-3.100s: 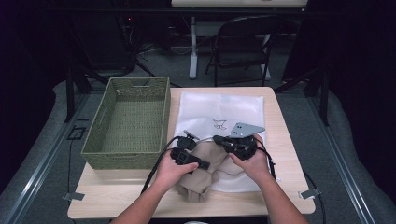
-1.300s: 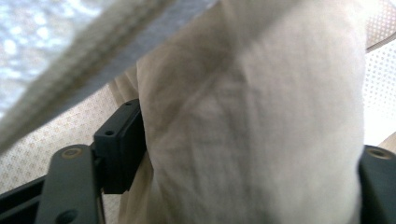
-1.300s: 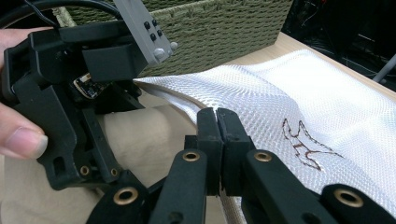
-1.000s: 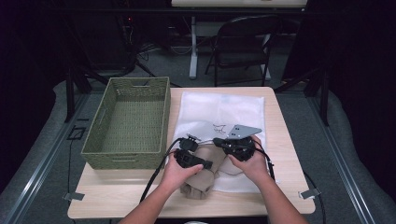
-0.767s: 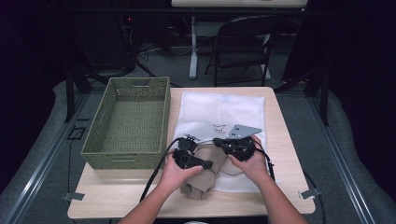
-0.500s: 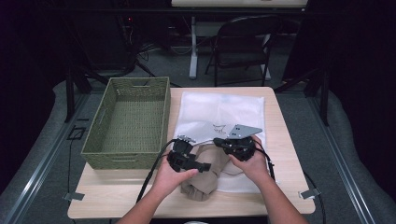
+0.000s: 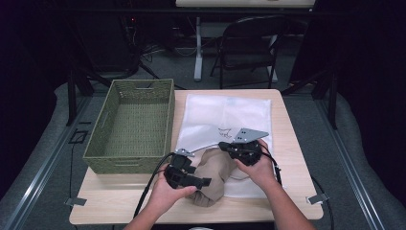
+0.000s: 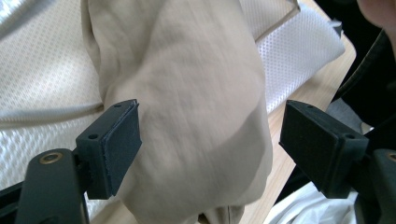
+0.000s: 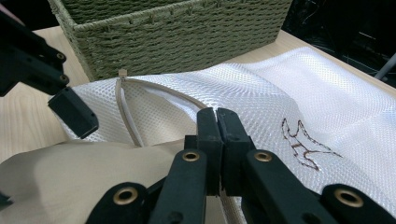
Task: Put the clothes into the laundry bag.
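A beige garment (image 7: 215, 173) lies bunched at the near edge of a white mesh bag (image 7: 225, 112) on the table. My left gripper (image 7: 200, 182) is open, its jaws standing either side of the garment (image 8: 196, 93); the left pad brushes the cloth, the right pad is clear of it. My right gripper (image 7: 226, 145) is shut on the mesh bag's corded edge (image 9: 154, 91), holding it lifted just above the garment (image 9: 60, 182). In the right gripper view one jaw of the left gripper (image 9: 72, 112) shows at the left.
A green woven basket (image 7: 103, 120) stands at the table's left, close to the bag (image 9: 261, 88). Bare wooden table (image 7: 292, 143) runs along the right and front edges. A folding chair (image 7: 249, 45) stands beyond the far edge.
My left gripper has drawn back toward the near-left, away from the bag's mouth, and the garment has slumped slightly. The right gripper has stayed put on the bag's edge.
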